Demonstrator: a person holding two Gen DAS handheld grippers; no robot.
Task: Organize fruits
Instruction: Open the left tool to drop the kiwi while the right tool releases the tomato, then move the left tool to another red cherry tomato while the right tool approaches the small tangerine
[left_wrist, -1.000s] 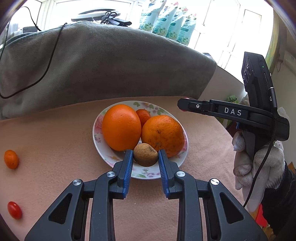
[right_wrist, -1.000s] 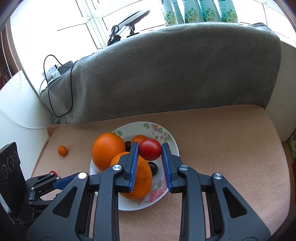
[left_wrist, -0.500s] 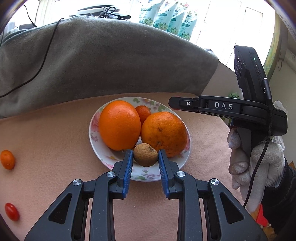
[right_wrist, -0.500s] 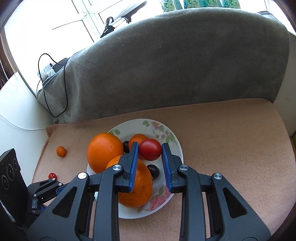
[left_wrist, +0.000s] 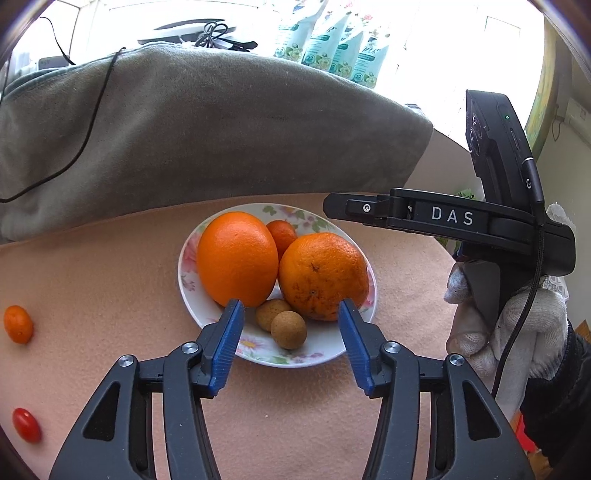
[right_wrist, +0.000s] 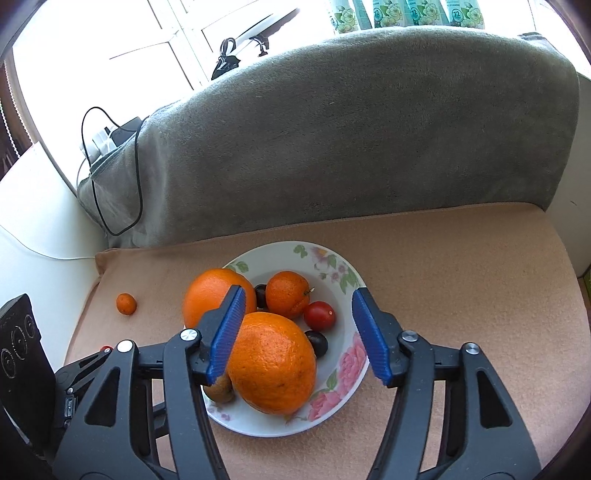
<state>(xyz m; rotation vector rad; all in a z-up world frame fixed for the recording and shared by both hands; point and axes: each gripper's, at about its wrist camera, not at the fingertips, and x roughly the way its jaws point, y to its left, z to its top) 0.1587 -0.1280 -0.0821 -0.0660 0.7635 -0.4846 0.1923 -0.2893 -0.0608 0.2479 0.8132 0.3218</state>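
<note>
"DAS" on right hand-held gripper (left_wrist: 334, 206)

In the right wrist view a small brown fruit (right_wrist: 218, 392) on the plate (right_wrist: 343, 391) is mostly hidden behind a blue finger pad (right_wrist: 226, 332) and the big orange (right_wrist: 271, 363). A dark round fruit (right_wrist: 260, 295) peeks between two oranges — its kind cannot be told. The red tomato (right_wrist: 106, 348) on the cloth shows only a sliver. The window ledge is washed out by glare.

A white plate (right_wrist: 334, 262) with pink flowers and green leaves is holding bright oranges (right_wrist: 273, 362), a red tomato (right_wrist: 320, 315) and dark plums (right_wrist: 316, 341). Blue fingers (left_wrist: 225, 347) are showing against a peach surface (left_wrist: 110, 280), a grey blanket (right_wrist: 369, 140) lying behind.
</note>
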